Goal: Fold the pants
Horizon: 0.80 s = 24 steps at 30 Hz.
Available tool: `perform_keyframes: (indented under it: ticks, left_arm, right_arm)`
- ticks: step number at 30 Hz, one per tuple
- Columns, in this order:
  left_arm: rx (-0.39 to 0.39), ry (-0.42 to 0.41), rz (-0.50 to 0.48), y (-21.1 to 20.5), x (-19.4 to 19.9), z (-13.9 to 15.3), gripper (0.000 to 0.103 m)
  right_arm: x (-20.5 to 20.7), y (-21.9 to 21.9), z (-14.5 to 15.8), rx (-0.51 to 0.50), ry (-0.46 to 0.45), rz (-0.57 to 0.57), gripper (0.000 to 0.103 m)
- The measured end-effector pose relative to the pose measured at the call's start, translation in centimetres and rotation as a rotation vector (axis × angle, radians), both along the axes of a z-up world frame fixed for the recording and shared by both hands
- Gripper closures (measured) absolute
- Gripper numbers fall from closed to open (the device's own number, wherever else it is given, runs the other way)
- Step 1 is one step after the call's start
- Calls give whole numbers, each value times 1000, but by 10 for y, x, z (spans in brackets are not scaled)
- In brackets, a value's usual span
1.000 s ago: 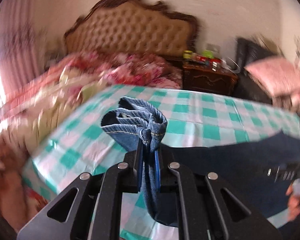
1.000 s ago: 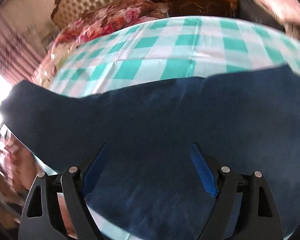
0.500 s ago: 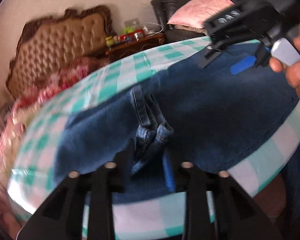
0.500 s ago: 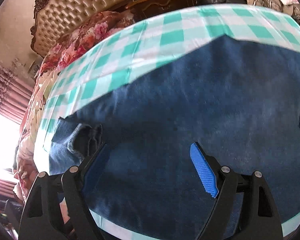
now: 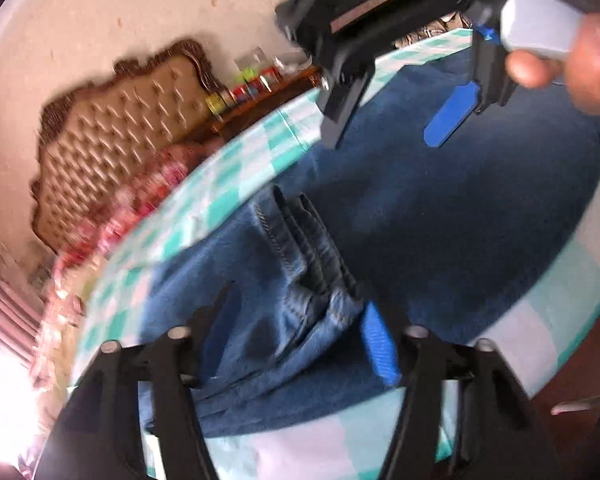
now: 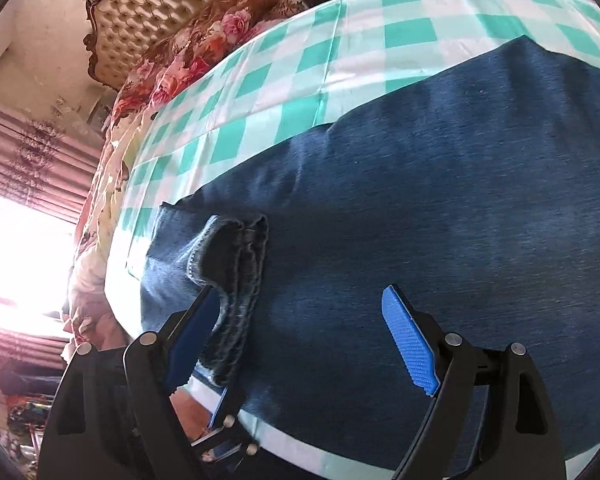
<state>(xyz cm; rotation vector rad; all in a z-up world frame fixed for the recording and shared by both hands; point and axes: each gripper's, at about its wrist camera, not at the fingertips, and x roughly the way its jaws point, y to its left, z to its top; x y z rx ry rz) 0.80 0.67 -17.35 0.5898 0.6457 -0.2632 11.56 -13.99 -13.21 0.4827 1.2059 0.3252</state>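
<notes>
Dark blue jeans (image 5: 440,216) lie spread on the green-and-white checked table (image 5: 236,184); they also show in the right wrist view (image 6: 440,184). The bunched leg hems (image 5: 312,272) lie folded over onto the jeans, seen too in the right wrist view (image 6: 236,264). My left gripper (image 5: 296,316) is open, its jaws on either side of the hems. My right gripper (image 6: 300,312) is open and empty, hovering just above the jeans; it also appears at the top of the left wrist view (image 5: 392,120).
A bed with a tufted headboard (image 5: 120,144) and floral bedding (image 6: 204,44) stands behind the table. A wooden nightstand with small bottles (image 5: 256,84) is beside it. Pink curtains and a bright window (image 6: 16,216) are at the left. The table's near edge (image 6: 320,444) is close.
My left gripper carried the leg hems over onto the jeans, lowered them and opened, letting go. My right gripper stayed open over the jeans.
</notes>
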Motion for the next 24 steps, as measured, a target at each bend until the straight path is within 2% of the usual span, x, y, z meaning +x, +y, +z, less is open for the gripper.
perform_keyframes:
  ticks: [1,4,10,13,17,22,24]
  left_arm:
    - [12,30,-6,-2,4,-2,85]
    - [13,-37,-13,-3,-6,5,85]
    - [-71,-42,18,16,-5,22,85]
    - [-120,-41,25,22,-4,31,85]
    - [-126,-61,26,21,-12,40,85]
    - [-69,-93,-20,4,-32,35,85]
    - [-4,-111,-45,-6,-41,27,85]
  right_arm:
    - [3,2,-1,17,20,5,21]
    - [10,7,-5,58,83,19,20]
    - [17,18,-29,308,248,38,16]
    - [19,33,-37,366,297,67,16]
    - [23,48,-39,460,298,97,15]
    - [50,56,-44,465,272,81,15]
    - [57,60,-41,452,248,87,33]
